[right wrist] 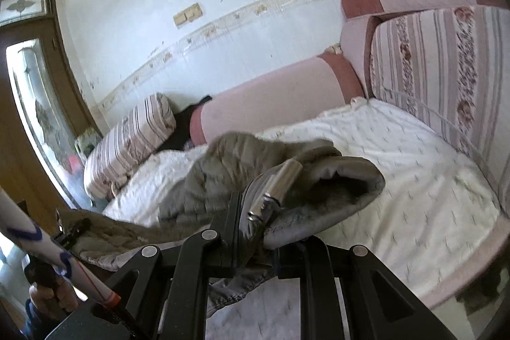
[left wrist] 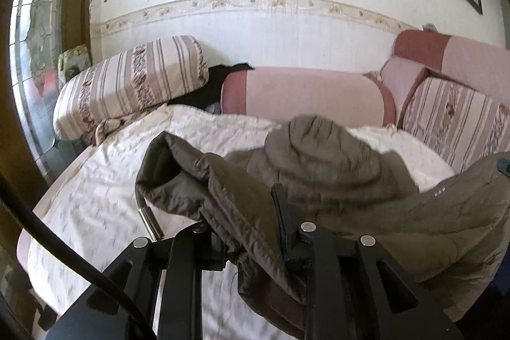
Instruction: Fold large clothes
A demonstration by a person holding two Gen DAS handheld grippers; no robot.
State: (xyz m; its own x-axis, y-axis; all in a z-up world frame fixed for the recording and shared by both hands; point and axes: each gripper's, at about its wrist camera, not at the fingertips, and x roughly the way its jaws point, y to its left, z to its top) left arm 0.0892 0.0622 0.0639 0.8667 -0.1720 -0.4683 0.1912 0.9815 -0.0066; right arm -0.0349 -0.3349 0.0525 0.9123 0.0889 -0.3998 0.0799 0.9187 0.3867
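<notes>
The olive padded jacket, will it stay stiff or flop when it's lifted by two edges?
Likely floppy: the olive padded jacket sags between the left gripper and right gripper. Probably light, being puffy quilting. Its smooth shell may slip.

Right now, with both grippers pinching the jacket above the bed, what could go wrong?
The left gripper holds only a thin fold of the olive jacket; the slick fabric could slip out. The right gripper pinches beside a metal cord end, which might snag. The hood sags, so the fold may land uneven.
</notes>
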